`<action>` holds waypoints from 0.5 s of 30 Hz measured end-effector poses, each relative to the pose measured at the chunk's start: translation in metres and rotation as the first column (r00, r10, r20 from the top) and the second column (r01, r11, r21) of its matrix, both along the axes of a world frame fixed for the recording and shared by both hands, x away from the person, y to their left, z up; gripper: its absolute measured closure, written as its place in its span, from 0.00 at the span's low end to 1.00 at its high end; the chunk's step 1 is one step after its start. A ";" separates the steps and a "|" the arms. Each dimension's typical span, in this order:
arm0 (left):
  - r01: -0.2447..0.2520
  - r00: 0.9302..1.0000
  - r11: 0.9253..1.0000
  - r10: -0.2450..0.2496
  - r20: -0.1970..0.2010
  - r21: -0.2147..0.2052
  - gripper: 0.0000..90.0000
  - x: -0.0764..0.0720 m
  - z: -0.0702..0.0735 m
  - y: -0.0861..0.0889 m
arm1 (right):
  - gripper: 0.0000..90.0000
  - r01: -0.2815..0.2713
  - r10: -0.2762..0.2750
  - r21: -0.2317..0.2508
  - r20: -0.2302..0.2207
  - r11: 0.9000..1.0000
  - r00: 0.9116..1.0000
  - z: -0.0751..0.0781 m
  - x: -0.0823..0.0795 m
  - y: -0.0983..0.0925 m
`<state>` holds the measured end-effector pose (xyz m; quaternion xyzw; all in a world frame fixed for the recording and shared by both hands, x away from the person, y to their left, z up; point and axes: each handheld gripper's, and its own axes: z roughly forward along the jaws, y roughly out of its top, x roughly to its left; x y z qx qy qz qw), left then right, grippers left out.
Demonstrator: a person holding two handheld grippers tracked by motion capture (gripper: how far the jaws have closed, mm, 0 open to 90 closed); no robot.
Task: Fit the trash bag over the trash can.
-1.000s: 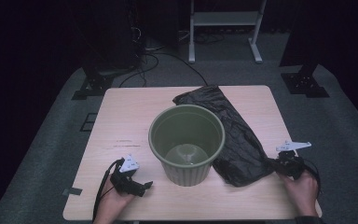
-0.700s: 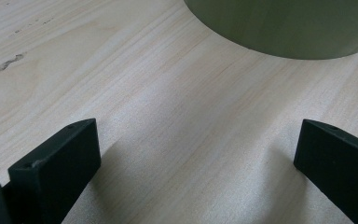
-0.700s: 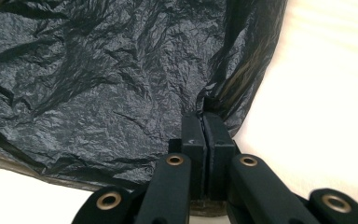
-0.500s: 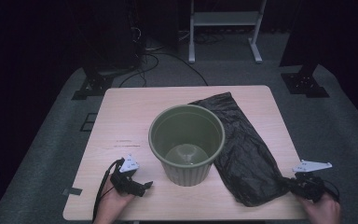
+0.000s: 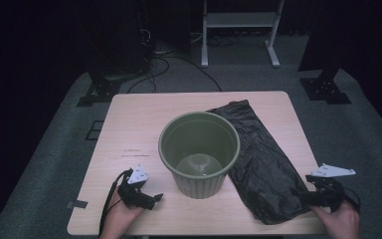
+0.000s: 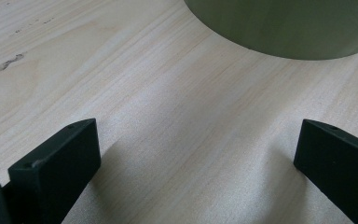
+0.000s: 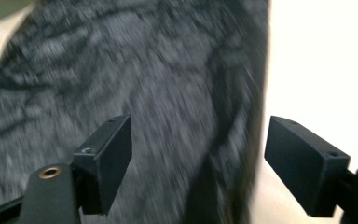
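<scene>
The right gripper (image 5: 302, 197), jaws just opened wide, lies at the black bag (image 5: 263, 159) beside the green bin (image 5: 199, 149); the left gripper (image 5: 151, 199) gapes empty on the bench (image 5: 129, 124).

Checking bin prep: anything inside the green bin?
The green bin looks empty: bare bottom visible, no liner. The black bag lies beside it on the table; the bin's near inner wall is hidden.
</scene>
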<state>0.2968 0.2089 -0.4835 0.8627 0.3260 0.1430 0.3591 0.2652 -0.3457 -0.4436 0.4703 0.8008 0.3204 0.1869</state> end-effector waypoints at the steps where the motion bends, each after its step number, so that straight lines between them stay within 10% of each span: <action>1: 0.000 1.000 1.000 0.000 0.000 0.000 0.00 0.000 0.000 0.000 | 0.23 -0.011 0.011 -0.001 0.001 1.000 1.000 0.001 0.005 0.006; 15: 0.000 1.000 1.000 0.000 0.000 0.000 0.00 0.000 0.000 0.000 | 0.21 -0.026 0.025 0.019 0.006 0.999 1.000 0.000 0.093 0.050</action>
